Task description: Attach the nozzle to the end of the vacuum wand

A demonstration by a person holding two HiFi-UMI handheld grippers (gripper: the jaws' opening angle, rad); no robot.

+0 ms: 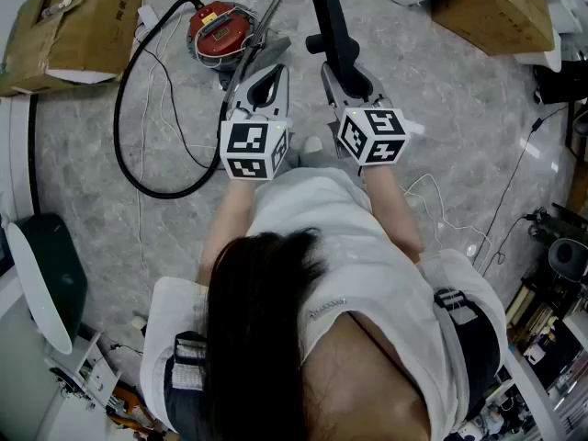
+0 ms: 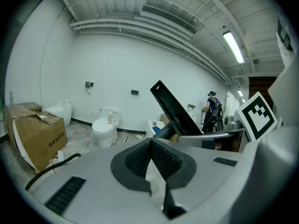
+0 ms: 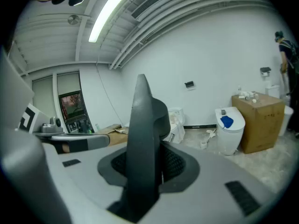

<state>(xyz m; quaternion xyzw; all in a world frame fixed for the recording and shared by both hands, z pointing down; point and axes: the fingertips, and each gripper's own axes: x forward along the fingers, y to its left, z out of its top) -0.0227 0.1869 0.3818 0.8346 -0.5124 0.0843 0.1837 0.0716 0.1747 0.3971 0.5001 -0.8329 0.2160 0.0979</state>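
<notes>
My right gripper [image 1: 344,73] is shut on the black nozzle [image 1: 328,18], a long flat piece that sticks out beyond the jaws. In the right gripper view the nozzle [image 3: 142,139] stands upright between the pads of that gripper [image 3: 145,166]. The left gripper [image 1: 264,79] is shut with nothing in it, and its ribbed pads meet [image 2: 150,149]. From there the nozzle [image 2: 174,110] shows to the right. The silver vacuum wand [image 1: 276,7] lies slanted on the floor just beyond the left gripper, beside the red vacuum body [image 1: 220,28].
A black hose [image 1: 138,168] loops over the grey floor at the left. Cardboard boxes [image 1: 78,21] [image 1: 496,7] sit at the top left and top right. White cables [image 1: 441,219] trail at the right. Toilets [image 2: 103,127] stand along the wall.
</notes>
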